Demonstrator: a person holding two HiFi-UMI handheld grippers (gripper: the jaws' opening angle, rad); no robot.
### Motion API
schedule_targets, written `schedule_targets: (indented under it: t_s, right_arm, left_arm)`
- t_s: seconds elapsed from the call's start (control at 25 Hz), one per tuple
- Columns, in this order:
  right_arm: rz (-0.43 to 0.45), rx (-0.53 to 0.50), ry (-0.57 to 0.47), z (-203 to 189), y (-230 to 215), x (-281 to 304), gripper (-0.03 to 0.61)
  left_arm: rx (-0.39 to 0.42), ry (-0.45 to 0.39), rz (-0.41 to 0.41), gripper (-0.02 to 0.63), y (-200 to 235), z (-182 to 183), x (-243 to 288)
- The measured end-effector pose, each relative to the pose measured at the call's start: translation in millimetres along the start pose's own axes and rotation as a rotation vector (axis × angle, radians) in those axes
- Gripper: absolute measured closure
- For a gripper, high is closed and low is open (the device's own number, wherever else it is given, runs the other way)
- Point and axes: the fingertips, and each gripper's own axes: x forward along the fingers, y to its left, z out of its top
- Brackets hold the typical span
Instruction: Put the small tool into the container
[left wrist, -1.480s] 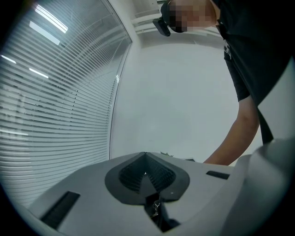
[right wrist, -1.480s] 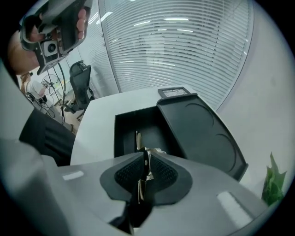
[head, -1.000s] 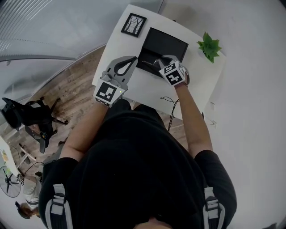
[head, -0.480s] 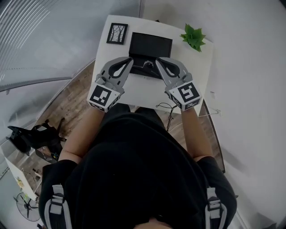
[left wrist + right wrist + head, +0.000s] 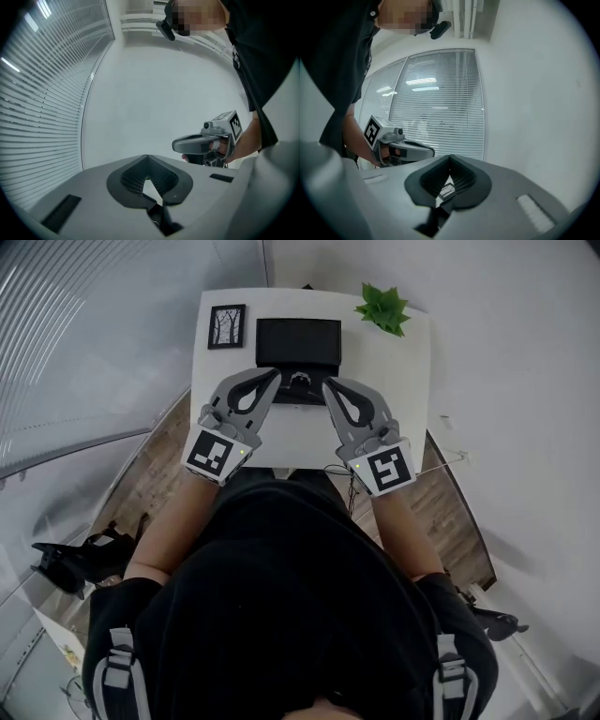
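Head view: both grippers are held over the near edge of the white table (image 5: 405,362). The small tool (image 5: 300,381) lies just ahead of and between the two sets of jaw tips. It is a little pale grey piece, too small to make out its shape. It rests on the dark near part of the black container (image 5: 298,341), whose flat black panel lies farther ahead of the jaws. A picture frame (image 5: 226,326) stands ahead and to the left, and a green plant (image 5: 382,307) ahead and to the right.

Left gripper view: the left gripper (image 5: 149,161) has its jaws closed tip to tip with nothing gripped.

Right gripper view: the right gripper (image 5: 450,160) is likewise clenched at the tips, with a small pale, dark-edged shape showing through the gap behind them that I cannot identify.
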Motion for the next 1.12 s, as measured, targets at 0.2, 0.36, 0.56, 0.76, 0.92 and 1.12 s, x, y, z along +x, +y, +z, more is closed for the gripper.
schedule_targets:
  t_s: [0.2, 0.36, 0.56, 0.76, 0.92, 1.12]
  right_arm:
    - [-0.019, 0.015, 0.001, -4.4, -2.7, -2.6, 0.569]
    - [-0.032, 0.035, 0.007, -8.7, -7.1, -5.3, 0.569]
    - [-0.038, 0.038, 0.006, -8.9, -10.4, -3.8, 0.568]
    - [-0.04, 0.052, 0.014, -13.2, -14.6, 2.0, 0.569]
    - [-0.036, 0.057, 0.024, -17.2, -14.6, 6.2, 0.569]
    - [-0.024, 0.054, 0.03, -19.3, -12.4, 8.9, 0.569]
  left_arm:
    - [0.001, -0.006, -0.039, 0.607, -2.8, 2.4, 7.8]
    - [0.001, -0.007, -0.056, 0.607, -5.4, 3.5, 10.2]
    - [0.0, -0.009, -0.059, 0.607, -3.0, 2.6, 11.4]
    - [-0.001, 0.002, -0.052, 0.607, 1.2, -0.4, 10.6]
    - [0.0, 0.009, -0.04, 0.607, 6.0, -1.9, 7.7]
    - [-0.009, 0.01, -0.03, 0.607, 9.2, -5.6, 5.0]
